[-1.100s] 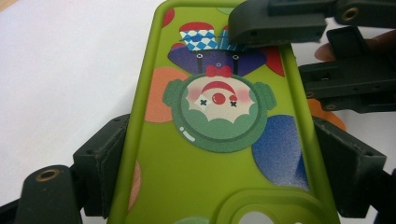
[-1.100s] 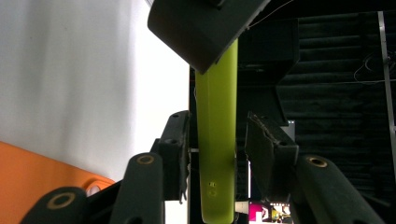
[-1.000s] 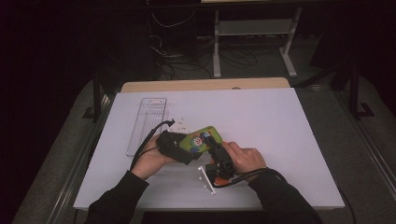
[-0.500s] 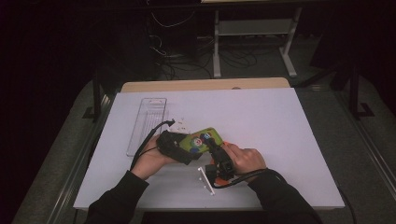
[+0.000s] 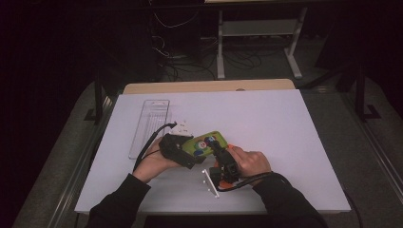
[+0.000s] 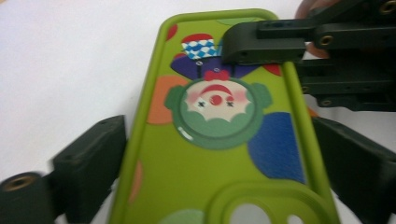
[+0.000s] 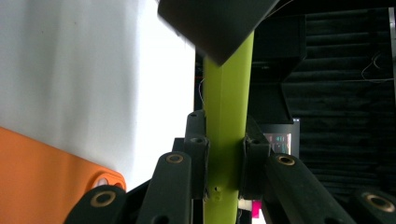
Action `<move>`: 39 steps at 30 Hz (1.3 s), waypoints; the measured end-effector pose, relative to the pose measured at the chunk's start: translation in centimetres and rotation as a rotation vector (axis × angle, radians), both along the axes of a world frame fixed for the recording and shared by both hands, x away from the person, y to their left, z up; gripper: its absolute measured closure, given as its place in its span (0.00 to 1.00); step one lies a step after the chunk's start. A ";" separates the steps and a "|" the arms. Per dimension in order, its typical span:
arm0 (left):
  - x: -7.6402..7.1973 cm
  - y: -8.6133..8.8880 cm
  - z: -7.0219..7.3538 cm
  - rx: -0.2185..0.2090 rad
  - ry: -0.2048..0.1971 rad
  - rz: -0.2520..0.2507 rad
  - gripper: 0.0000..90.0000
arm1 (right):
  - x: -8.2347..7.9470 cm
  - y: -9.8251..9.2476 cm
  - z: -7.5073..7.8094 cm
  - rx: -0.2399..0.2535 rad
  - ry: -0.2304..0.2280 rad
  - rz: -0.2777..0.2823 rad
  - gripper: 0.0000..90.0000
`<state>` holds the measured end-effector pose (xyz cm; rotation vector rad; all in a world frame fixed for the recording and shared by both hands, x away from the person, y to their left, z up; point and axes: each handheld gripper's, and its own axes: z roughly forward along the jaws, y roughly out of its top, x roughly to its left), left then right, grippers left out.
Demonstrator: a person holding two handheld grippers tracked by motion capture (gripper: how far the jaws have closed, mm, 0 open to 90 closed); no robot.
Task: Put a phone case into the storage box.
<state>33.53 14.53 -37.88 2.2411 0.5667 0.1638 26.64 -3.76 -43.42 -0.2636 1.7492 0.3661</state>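
The left gripper view looks down on a green phone case (image 6: pixel 219 140) with a clown picture on its back and a camera cut-out at the near end. The case looks light and thin, made of soft rubbery plastic, so it probably bends easily and does not slip much between the pads. The best place to hold it seems to be the raised rim along the long sides, not the flat middle, which can flex.

The left gripper (image 6: pixel 219 186) has its jaws on both sides of the case; they have just been opening, and now they stand wide, a little apart from the rims, so they do not press it. In the right gripper view the right gripper (image 7: pixel 224 168) is closed on the edge of the case (image 7: pixel 227 116), with both pads pressing the thin wall, so this one carries it.

In the high view the case (image 5: pixel 205 142) is just above the white table (image 5: pixel 285 123), near its front middle, between the two hands. An orange thing (image 5: pixel 227 148) lies just beside the case, small white parts (image 5: pixel 210 183) are near the front edge, and a clear tray (image 5: pixel 148 126) lies to the left. To the right and toward the back the table has much free room for moving.
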 end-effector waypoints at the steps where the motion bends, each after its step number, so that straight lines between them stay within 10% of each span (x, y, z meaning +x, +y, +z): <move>1: 0.0 0.0 0.1 -0.002 0.001 -0.002 0.01 | 0.0 0.0 0.0 0.003 0.002 -0.004 0.84; 24: 0.3 1.4 0.6 -0.039 -0.043 -0.027 0.00 | 1.5 -2.9 1.6 0.144 0.173 -0.099 0.84; 39: 0.3 1.4 0.3 -0.020 -0.051 0.012 0.00 | 2.5 -4.7 2.7 0.473 0.438 -0.195 0.84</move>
